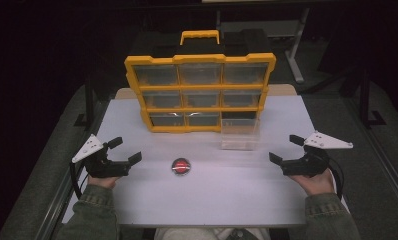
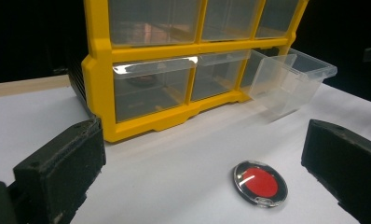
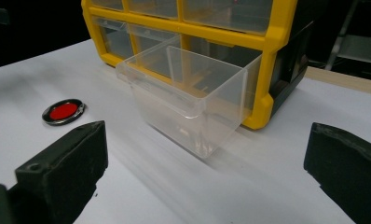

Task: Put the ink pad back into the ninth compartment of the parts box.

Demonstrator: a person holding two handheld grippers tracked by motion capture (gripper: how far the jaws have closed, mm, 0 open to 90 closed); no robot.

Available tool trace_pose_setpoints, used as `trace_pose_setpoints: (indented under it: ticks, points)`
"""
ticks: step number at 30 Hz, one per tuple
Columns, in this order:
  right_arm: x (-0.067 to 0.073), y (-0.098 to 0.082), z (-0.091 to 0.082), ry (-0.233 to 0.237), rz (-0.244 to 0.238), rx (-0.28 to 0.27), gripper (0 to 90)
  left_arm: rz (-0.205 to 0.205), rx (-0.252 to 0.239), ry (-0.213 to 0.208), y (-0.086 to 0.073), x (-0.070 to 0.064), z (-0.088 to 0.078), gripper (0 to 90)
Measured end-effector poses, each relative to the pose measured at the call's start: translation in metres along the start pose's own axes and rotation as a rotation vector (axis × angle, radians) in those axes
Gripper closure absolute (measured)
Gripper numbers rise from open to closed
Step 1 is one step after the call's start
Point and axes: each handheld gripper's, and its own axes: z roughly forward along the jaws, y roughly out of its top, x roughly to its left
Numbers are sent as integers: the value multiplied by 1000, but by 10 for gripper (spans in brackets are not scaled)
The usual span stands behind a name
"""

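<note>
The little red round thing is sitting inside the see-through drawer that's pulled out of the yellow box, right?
Not quite. The red round thing lies on the white table, apart from the pulled-out drawer of the yellow box. The high view shows it.

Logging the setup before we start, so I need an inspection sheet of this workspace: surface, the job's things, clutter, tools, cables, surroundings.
Surface: white table, bare at the front.
Job's things: round red disc in a black rim lies flat at mid-table; clear drawer pulled out of the yellow organiser, bottom right slot.
Clutter: nothing seen.
Tools: left tool and right tool both open, holding nothing, either side of the disc.
Cables: black cable loops behind the left tool.
Surroundings: dark; metal frame legs behind.
</note>
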Motion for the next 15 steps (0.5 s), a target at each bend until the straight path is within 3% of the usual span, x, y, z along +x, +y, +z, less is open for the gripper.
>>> trace_pose_setpoints:
  ticks: [7, 15]
  points:
    - [-6, -3, 0, -10, 31, -9, 0, 2, 0, 4, -1, -2, -2, 0]
    - [-7, -2, -2, -11, 29, -30, 0, -4, 14, 9, 2, -5, -2, 0]
